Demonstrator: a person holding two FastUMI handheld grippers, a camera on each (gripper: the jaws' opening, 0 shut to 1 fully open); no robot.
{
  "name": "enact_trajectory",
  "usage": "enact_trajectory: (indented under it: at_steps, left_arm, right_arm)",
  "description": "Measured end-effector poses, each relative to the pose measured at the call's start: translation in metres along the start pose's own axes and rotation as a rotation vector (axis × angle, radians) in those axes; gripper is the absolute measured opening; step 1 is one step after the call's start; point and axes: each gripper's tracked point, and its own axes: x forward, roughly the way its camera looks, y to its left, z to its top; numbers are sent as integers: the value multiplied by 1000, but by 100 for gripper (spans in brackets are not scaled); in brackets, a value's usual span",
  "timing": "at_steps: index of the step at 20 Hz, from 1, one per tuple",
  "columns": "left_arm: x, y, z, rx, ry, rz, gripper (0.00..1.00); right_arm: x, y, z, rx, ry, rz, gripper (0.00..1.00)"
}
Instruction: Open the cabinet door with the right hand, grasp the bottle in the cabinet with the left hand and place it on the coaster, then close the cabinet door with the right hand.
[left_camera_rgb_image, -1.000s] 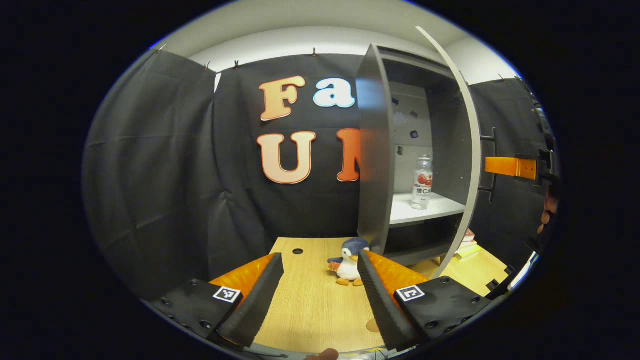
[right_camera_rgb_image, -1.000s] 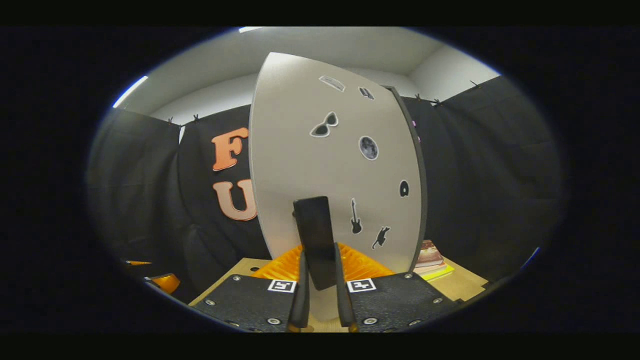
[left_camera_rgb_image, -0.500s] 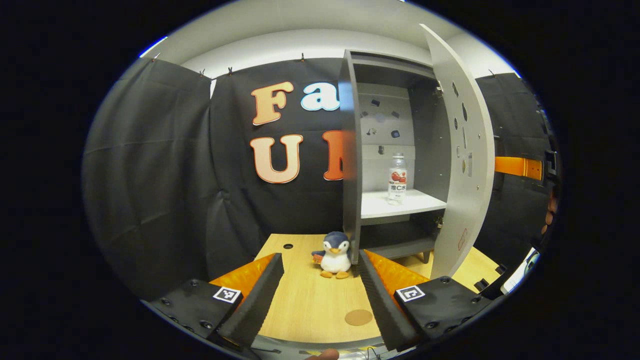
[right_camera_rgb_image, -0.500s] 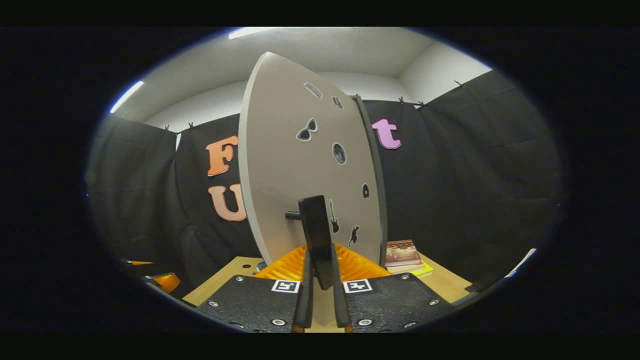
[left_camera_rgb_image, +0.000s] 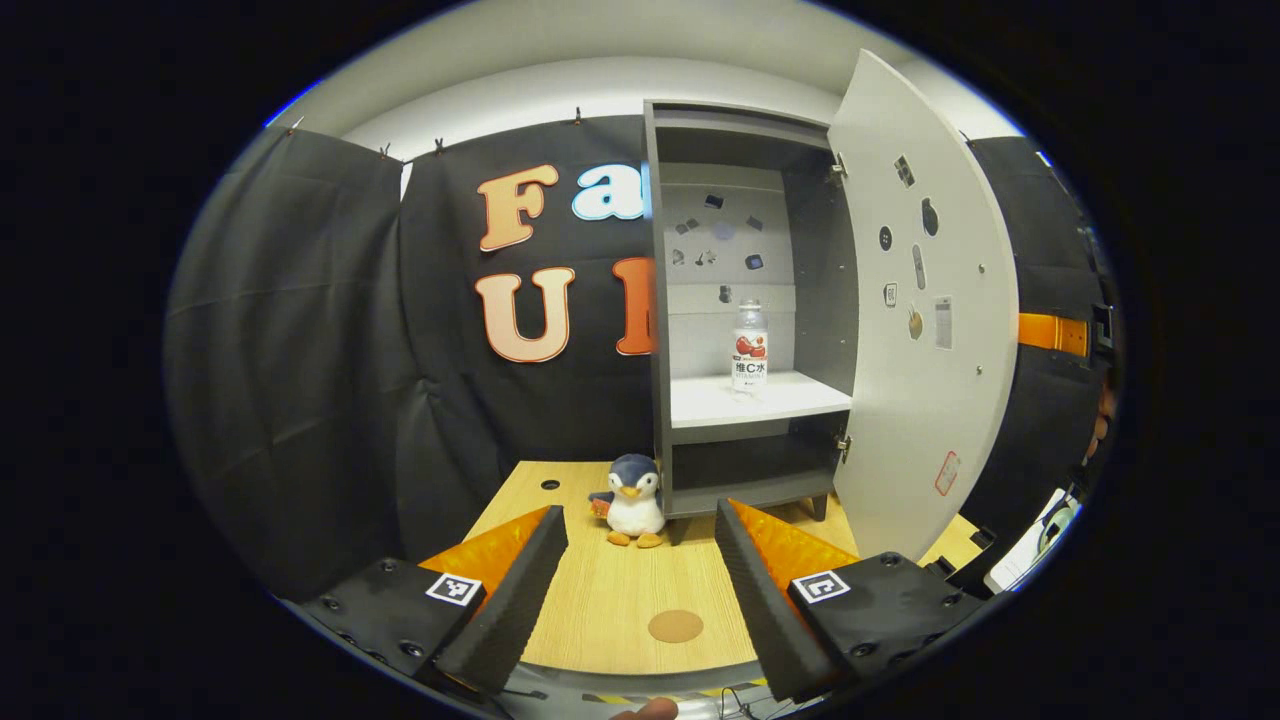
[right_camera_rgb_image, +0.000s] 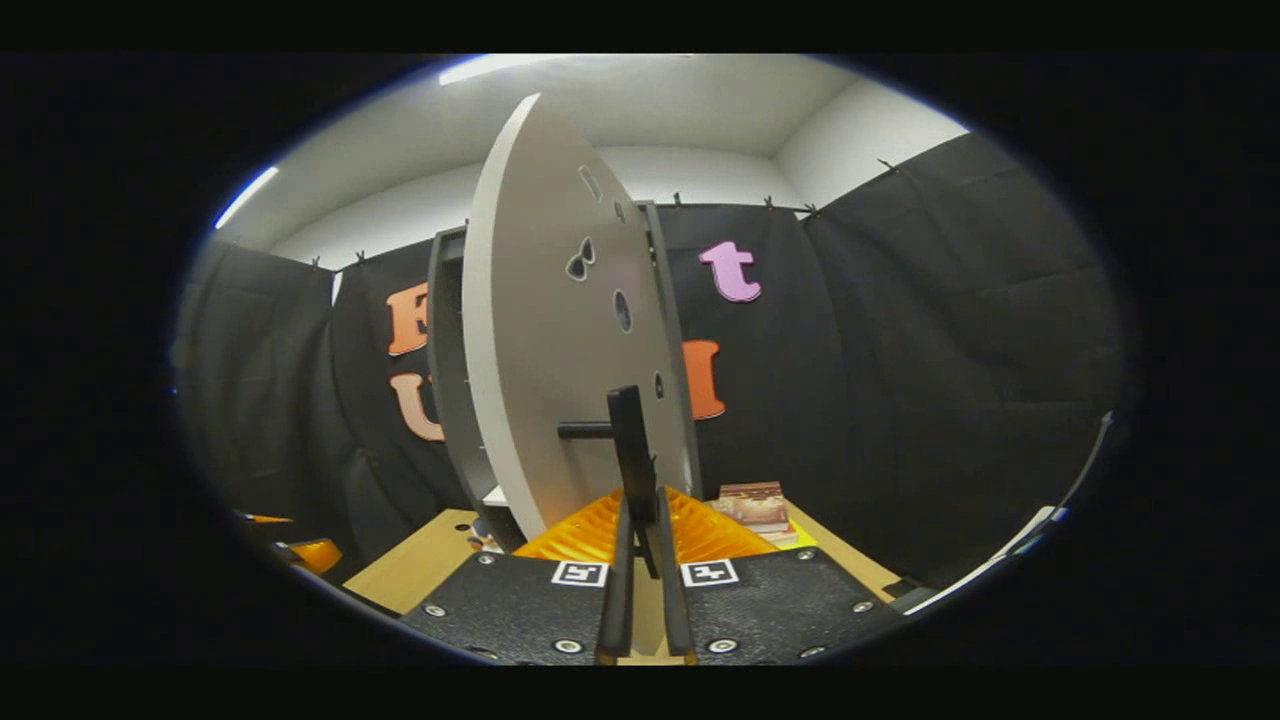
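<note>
Black and slim, the door handle (right_camera_rgb_image: 633, 440) sits pinched between the two fingers of the right gripper (right_camera_rgb_image: 640, 560), which is clenched on it in the right gripper view. Beyond that grip the cabinet door (right_camera_rgb_image: 545, 340) stands swung wide, nearly edge-on to this camera, so the first step looks all but finished. A stack of books (right_camera_rgb_image: 752, 503) lies on the worktop (right_camera_rgb_image: 420, 565) just past the door.

In the left gripper view the left gripper (left_camera_rgb_image: 640, 580) hangs low over the worktop with its fingers spread wide and nothing between them. Just ahead of it, between the fingers, a round brown coaster (left_camera_rgb_image: 675, 626) lies flat on the wood. Farther on, a plush penguin (left_camera_rgb_image: 630, 500) stands beside the cabinet's (left_camera_rgb_image: 660, 300) left foot. Inside the cabinet, the bottle (left_camera_rgb_image: 750, 348) stands upright on the white shelf (left_camera_rgb_image: 730, 403), well apart from the left gripper and untouched.

So opening is done or nearly so. Left to do: reach the left gripper up to the shelf, take the bottle, set it on the coaster, then swing the door shut with the right
</note>
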Motion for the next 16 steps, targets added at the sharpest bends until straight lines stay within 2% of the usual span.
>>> enact_trajectory:
  at_steps: [1, 3, 4, 6, 13, 16]
  left_arm:
    - [-1, -4, -1, 1, 1, 1, 94]
    - [0, -13, -1, 2, 2, 0, 94]
    - [0, -14, -1, 3, -1, 0, 95]
    - [3, -21, -2, 5, 1, -3, 95]
    - [3, -36, -4, 0, 6, -2, 94]
    - [-1, -34, -3, -5, 1, 8, 97]
  right_arm:
    - [-7, -11, -2, -18, -1, -10, 12]
    - [-4, -30, 0, -34, -3, -21, 12]
    - [-3, -40, 2, -42, -1, -22, 16]
    - [-1, -56, 5, -44, 1, -14, 0]
    - [-2, -77, 6, -25, 15, 50, 0]
    - [-3, -75, 6, -18, 16, 55, 4]
